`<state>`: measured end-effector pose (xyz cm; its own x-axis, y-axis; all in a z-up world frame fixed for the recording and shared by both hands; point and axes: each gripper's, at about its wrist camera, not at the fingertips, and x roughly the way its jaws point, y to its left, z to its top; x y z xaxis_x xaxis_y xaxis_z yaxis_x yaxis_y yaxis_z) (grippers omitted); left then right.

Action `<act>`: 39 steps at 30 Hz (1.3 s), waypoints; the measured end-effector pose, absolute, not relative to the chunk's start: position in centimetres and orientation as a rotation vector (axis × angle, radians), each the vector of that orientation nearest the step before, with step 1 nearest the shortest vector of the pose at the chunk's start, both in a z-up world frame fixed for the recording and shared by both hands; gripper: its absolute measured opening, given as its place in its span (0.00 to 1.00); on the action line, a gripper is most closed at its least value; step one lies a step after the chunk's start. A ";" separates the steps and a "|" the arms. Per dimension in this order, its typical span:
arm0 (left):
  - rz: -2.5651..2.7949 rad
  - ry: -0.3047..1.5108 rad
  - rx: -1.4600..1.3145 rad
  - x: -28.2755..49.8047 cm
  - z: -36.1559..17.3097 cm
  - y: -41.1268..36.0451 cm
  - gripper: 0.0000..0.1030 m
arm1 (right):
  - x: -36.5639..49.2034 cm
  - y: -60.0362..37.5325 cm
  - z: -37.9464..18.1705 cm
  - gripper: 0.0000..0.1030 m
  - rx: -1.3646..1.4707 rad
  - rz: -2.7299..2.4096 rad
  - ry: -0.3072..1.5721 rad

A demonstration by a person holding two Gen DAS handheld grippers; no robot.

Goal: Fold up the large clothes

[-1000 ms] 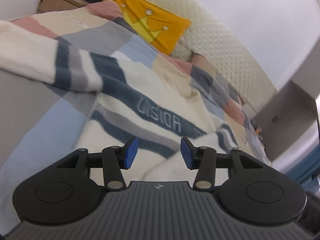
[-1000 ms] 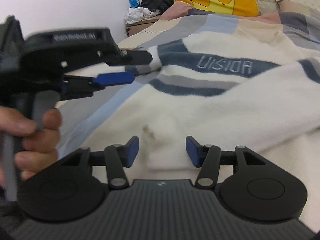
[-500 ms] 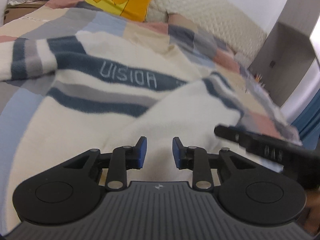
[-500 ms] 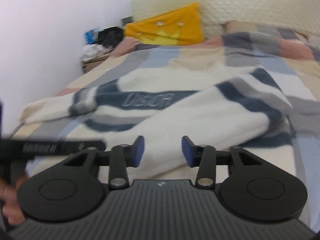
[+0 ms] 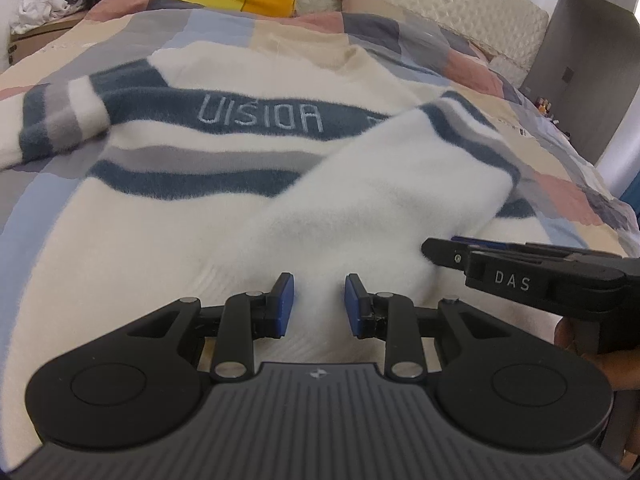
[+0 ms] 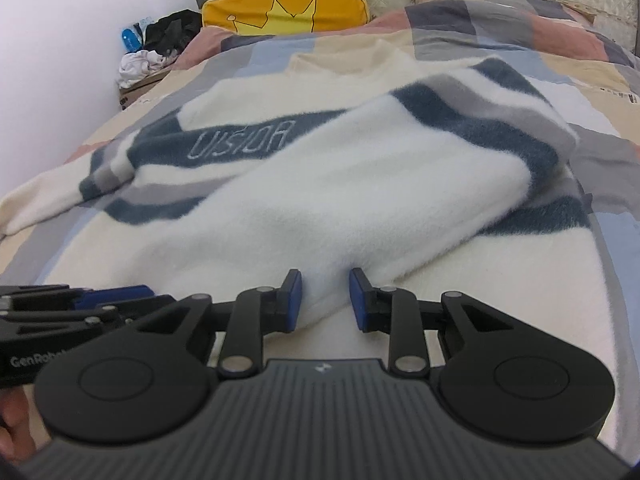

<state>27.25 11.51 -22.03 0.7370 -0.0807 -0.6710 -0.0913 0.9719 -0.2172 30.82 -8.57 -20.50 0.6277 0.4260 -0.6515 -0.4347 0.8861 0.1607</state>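
A cream fleece sweater (image 5: 168, 240) with navy and grey stripes and the word "UISIOA" lies flat on the bed. Its right sleeve (image 5: 380, 200) is folded across the body, its cuff end pointing toward me. My left gripper (image 5: 319, 300) has narrow jaws with the sleeve's white fleece filling the gap. My right gripper (image 6: 326, 296) is closing on the same sleeve end (image 6: 340, 200), and the fabric touches both pads. Each gripper shows in the other's view: the right gripper (image 5: 444, 248) at the sleeve's right side, the left gripper (image 6: 116, 294) low on the left.
A patchwork quilt (image 5: 460, 68) covers the bed. A yellow crown pillow (image 6: 288, 4) leans on the quilted headboard (image 5: 460, 0). A box with piled clothes (image 6: 148, 56) stands at the far left, a grey cabinet (image 5: 592, 60) at the right. A hand (image 6: 16, 428) holds the left gripper.
Both grippers swung round to face the sweater's near end, came down side by side at the folded sleeve's end, and narrowed their jaws onto its fleece.
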 end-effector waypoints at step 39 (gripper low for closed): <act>0.835 0.283 -1.020 11.4 -22.1 55.7 0.56 | 30.6 -7.2 -20.7 0.30 -0.087 0.473 0.725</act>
<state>11.43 55.69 -22.14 0.6666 0.4804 -0.5700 -0.7280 0.2548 -0.6365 30.56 -7.24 -20.73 0.6484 0.3863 -0.6560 -0.4455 0.8913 0.0844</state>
